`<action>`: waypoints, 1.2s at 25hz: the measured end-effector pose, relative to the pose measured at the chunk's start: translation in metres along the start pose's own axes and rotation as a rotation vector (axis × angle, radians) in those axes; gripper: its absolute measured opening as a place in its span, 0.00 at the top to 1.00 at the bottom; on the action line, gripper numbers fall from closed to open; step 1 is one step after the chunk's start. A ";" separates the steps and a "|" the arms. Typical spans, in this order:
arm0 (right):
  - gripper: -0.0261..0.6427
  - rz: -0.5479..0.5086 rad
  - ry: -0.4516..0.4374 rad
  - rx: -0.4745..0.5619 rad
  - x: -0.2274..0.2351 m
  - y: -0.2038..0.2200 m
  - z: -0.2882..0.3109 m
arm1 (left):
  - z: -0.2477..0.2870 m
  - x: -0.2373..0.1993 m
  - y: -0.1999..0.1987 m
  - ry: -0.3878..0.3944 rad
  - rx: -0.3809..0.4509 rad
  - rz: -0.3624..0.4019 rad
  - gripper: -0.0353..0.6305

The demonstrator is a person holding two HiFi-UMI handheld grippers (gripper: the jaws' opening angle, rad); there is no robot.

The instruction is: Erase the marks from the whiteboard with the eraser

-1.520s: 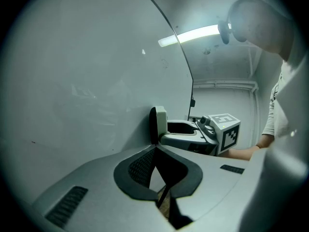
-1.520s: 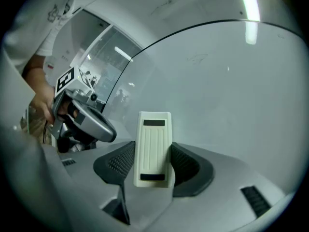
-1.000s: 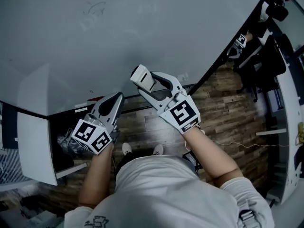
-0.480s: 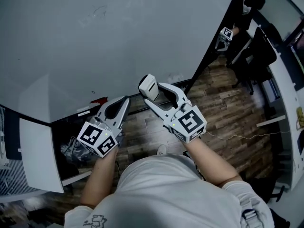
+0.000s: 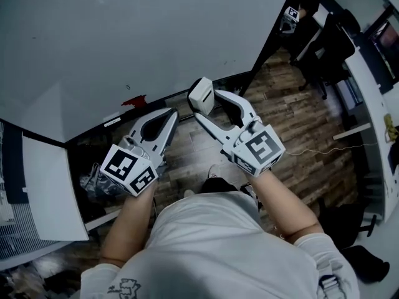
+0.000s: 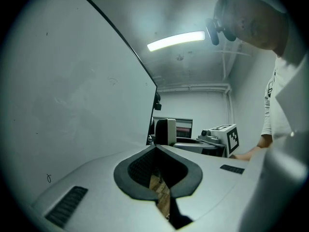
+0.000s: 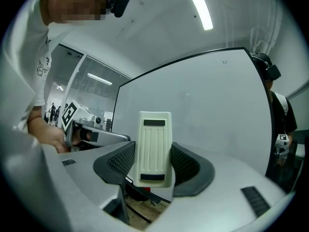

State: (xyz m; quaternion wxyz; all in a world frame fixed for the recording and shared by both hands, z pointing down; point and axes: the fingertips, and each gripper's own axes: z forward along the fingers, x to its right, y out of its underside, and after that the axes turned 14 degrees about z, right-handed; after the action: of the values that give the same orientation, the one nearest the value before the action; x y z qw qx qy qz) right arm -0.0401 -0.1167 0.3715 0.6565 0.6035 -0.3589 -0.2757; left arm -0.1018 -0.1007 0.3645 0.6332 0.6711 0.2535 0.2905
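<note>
cream ribbed eraser (image 7: 153,149) clamped upright in right tongs (image 7: 153,170).

A thin cable (image 5: 312,150) lies across the wood-plank floor (image 5: 293,120).

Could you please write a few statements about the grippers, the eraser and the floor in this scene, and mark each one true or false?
1. The right gripper is clamped on the eraser. True.
2. The left gripper has its jaws wide apart. False: they are together, with nothing between them.
3. The eraser is black. False: it is cream-white with two small dark strips.
4. The floor below the whiteboard is wood planking. True.
</note>
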 end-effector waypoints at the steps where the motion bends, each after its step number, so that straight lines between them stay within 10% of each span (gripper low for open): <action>1: 0.60 0.003 0.005 0.002 -0.007 0.001 -0.005 | -0.006 0.006 -0.001 0.006 0.005 -0.002 0.94; 30: 0.60 -0.017 -0.121 -0.013 -0.052 -0.005 -0.207 | 0.002 0.216 -0.038 -0.112 0.056 0.024 0.94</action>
State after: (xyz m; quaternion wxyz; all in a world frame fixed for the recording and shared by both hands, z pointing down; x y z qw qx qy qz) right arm 0.0963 0.0473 0.3561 0.6352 0.5844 -0.3908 -0.3198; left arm 0.0527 0.0536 0.3412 0.6240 0.7068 0.2175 0.2527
